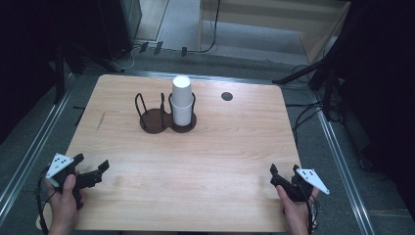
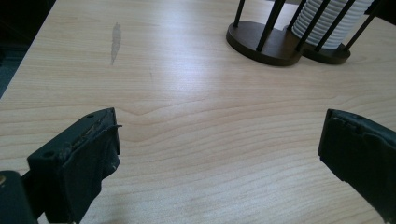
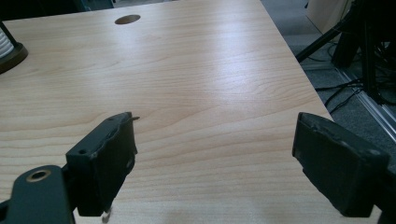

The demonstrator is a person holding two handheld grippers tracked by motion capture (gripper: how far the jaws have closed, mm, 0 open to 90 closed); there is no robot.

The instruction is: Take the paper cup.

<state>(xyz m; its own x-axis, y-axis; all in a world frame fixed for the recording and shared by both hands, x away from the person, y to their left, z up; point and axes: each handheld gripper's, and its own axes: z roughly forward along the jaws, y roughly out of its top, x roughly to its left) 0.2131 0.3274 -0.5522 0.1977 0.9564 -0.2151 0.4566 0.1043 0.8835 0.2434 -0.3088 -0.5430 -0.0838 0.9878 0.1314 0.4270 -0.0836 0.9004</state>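
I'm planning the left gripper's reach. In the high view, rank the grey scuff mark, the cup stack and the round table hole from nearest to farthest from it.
From the left gripper, jaws open:
1. Grey scuff mark, left side of the table.
2. Cup stack, in the holder's right ring, mid-table toward the far edge.
3. Round table hole, right of the stack.

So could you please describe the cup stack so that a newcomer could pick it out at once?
On the wooden table, toward the far edge, stands a dark two-ring holder. The white cup stack stands upright in its right ring; the left ring is empty.

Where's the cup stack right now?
High view: the cup stack stands in the right ring of the black holder, far centre of the table, left of the round hole.
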